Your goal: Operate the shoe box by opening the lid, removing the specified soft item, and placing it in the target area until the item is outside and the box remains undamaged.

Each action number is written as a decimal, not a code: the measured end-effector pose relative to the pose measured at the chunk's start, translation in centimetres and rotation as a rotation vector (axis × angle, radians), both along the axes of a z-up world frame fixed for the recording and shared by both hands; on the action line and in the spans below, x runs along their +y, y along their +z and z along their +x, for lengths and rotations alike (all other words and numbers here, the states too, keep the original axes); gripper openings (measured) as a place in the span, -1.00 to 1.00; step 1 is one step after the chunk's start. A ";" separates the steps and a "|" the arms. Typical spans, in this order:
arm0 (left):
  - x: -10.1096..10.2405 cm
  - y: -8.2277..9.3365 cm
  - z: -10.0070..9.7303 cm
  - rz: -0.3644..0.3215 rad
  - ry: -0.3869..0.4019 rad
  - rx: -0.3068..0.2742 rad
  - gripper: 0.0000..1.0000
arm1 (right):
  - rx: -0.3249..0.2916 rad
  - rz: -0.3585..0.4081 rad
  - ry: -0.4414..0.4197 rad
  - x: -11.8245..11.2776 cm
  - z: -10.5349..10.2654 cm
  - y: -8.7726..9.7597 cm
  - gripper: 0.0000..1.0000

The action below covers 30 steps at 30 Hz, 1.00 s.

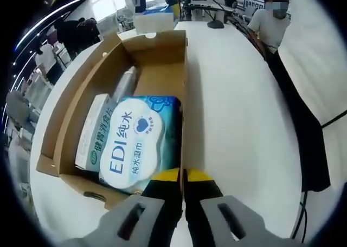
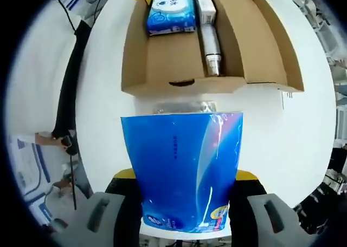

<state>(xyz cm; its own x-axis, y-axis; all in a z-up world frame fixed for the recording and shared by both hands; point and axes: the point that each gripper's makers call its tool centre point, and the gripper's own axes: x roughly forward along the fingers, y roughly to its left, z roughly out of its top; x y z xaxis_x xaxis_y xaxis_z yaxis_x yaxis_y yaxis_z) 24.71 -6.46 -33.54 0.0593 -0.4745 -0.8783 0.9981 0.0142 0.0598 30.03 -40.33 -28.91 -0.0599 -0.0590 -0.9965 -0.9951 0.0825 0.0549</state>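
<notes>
Two grippers: right jaws clamp a blue pack [image 2: 181,171]; left jaws pinch the shoe box [image 1: 97,84] wall.

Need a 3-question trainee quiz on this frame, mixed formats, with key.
1. True or false: the right gripper holds the blue soft pack outside the shoe box.
2. What lies nearest the left gripper in the box? A) EDI wet wipes pack B) a shoe C) a mug
3. Fill in: the left gripper's jaws are ___.

Key: 1 true; 2 A; 3 shut.
</notes>
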 end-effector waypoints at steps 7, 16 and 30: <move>0.0 0.0 0.0 0.001 -0.005 -0.001 -1.00 | 0.017 0.018 -0.001 0.5 -0.2 -0.8 0.25; -0.1 -0.1 0.1 0.003 -0.006 -0.006 -1.00 | 0.012 0.021 0.012 0.5 -0.7 -2.8 0.25; 0.0 0.0 0.1 0.002 -0.011 -0.008 -1.00 | 0.005 0.012 0.029 0.9 -0.5 -4.6 0.26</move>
